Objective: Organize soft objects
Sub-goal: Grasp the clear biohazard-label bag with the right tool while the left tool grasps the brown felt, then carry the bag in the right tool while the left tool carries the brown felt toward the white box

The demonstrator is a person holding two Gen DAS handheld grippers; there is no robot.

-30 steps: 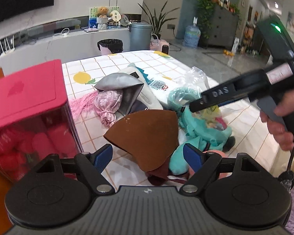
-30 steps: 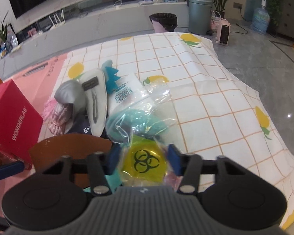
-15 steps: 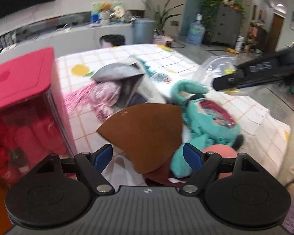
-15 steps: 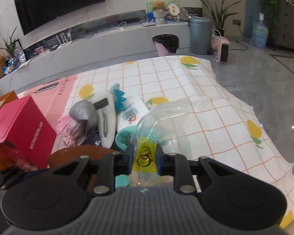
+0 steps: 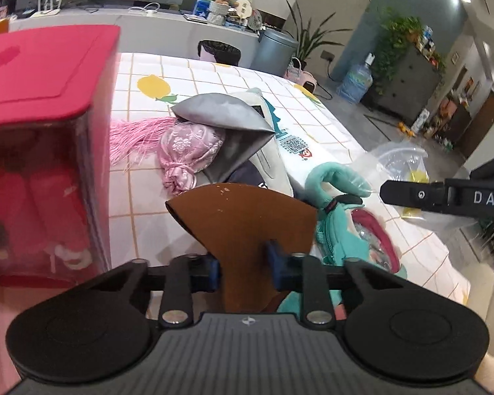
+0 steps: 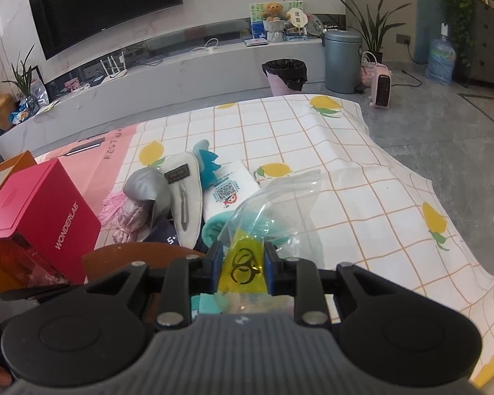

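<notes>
The left gripper is closing on the brown felt piece, beside the red box. The right gripper, jaws opening slightly, pinches the clear bag over a teal plush, seemingly touching it.

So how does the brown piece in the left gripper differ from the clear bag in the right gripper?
The brown piece is opaque, plain and flat like felt; the clear bag is see-through, crinkled, with a yellow hazard label. The left gripper is closing on the brown piece's narrow end, which lies over the teal plush toy; the right gripper pinches the bag's labelled end. Both are soft and sit between fingers.
</notes>
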